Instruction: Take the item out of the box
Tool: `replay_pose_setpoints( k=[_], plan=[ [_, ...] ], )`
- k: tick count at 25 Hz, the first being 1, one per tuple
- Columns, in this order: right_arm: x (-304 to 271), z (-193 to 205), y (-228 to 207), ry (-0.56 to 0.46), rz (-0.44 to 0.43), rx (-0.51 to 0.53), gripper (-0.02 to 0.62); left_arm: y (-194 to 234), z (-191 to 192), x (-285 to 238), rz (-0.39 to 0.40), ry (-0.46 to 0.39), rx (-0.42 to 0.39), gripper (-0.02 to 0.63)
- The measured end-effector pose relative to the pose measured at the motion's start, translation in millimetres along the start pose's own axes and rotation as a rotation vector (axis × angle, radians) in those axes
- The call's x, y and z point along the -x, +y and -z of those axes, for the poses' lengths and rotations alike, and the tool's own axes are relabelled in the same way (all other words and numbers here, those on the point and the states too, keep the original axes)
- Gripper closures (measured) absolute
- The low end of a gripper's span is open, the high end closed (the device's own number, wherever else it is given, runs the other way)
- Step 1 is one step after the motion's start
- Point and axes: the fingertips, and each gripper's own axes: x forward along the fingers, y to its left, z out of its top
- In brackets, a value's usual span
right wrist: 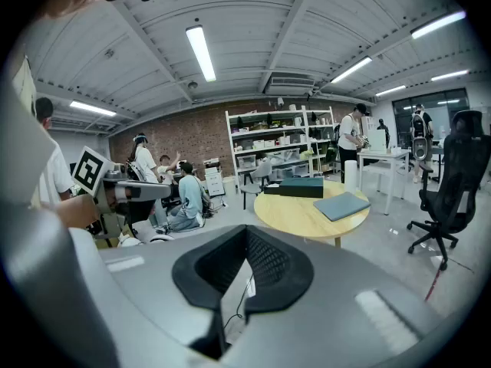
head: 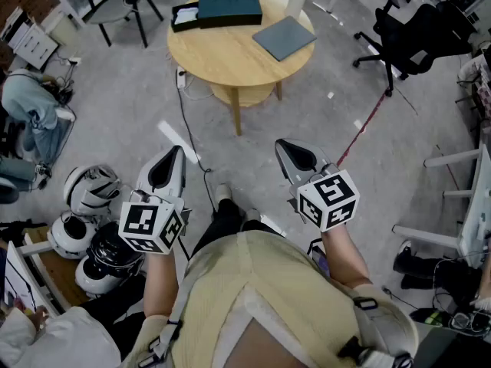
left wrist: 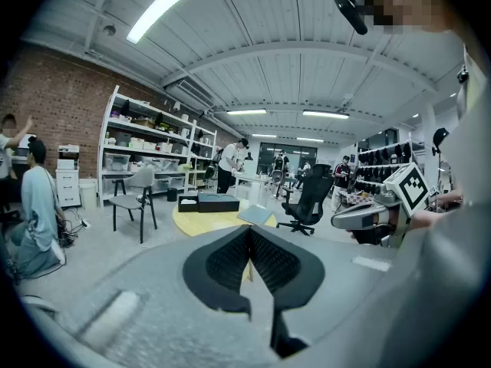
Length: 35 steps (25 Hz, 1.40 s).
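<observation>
The dark, flat rectangular box (head: pixel 229 9) lies on the round pale-wood table (head: pixel 230 64) with its contents hidden. Just beside its left end an open black tray (head: pixel 184 16) holds something white, and a smooth grey slab (head: pixel 284 37) lies near. The left gripper (head: pixel 174 154) and right gripper (head: pixel 283 146) are well apart from the box, jaws together on nothing.

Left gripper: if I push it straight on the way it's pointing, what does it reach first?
Nothing close. The shut left gripper has open floor ahead, then the round wooden table with the dark box on it. Whether it would hit the edge or pass above the top is unclear.
</observation>
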Motion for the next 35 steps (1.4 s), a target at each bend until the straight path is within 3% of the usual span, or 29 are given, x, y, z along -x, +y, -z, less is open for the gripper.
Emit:
replay_pose_setpoints(
  k=[8,23,29,35],
  plan=[
    [-42.0,-10.0,0.0,0.026,0.013,-0.024,0.591,34.2,6.7,-26.4,0.041,0.044,0.044,0.606],
    [-140.7,-44.4,14.0,0.069,-0.031,-0.005,0.591,114.7,-9.1,-85.7,0.112,0.062,0.014,0.604],
    [-160.8,-37.5,2.6,0.123,-0.025,-0.019,0.591,128.7,-3.7,-118.4,0.105,0.103,-0.006,0.572],
    [-189.0,-52.7,-22.9,0.098,-0.052,-0.016,0.591,135.5,-11.7,-150.8,0.088,0.097,0.006,0.552]
  ],
)
